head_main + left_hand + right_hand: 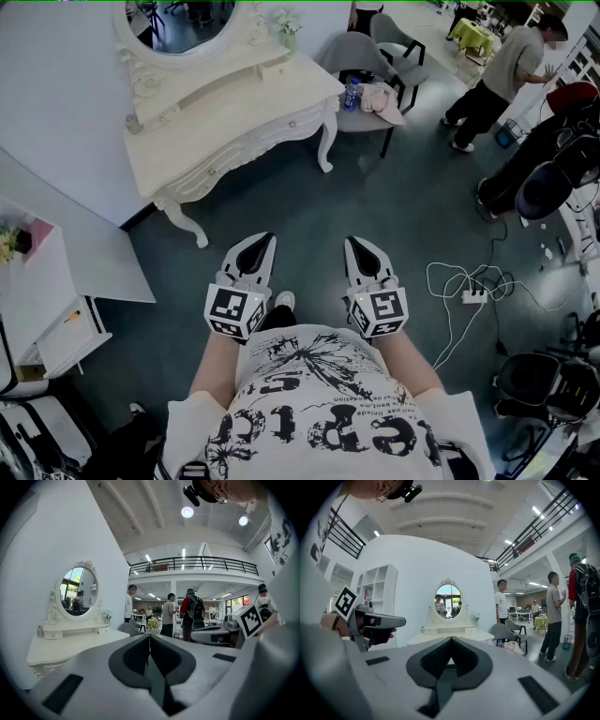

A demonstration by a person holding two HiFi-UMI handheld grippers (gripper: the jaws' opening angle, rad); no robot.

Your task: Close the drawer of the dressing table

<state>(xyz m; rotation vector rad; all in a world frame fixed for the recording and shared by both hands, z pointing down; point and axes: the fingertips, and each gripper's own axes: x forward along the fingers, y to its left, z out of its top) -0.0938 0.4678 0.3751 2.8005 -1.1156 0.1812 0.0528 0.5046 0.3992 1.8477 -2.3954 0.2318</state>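
The white dressing table (187, 141) with its oval mirror (187, 23) stands against the wall at the upper left, well ahead of me. Its front drawers (246, 148) look flush with the frame. Both grippers hang level in front of my chest over the dark floor, far from the table. My left gripper (265, 241) is shut with nothing in it, and so is my right gripper (360, 245). In the left gripper view the jaws (150, 638) meet, with the table (61, 645) to the left. In the right gripper view the shut jaws (451, 640) point at the table (449, 631).
A grey chair (361, 52) holding a bottle and a cloth stands right of the table. A person (502, 70) bends over at the upper right. White cables and a power strip (472, 295) lie on the floor to the right. A white cabinet (47, 300) is at the left.
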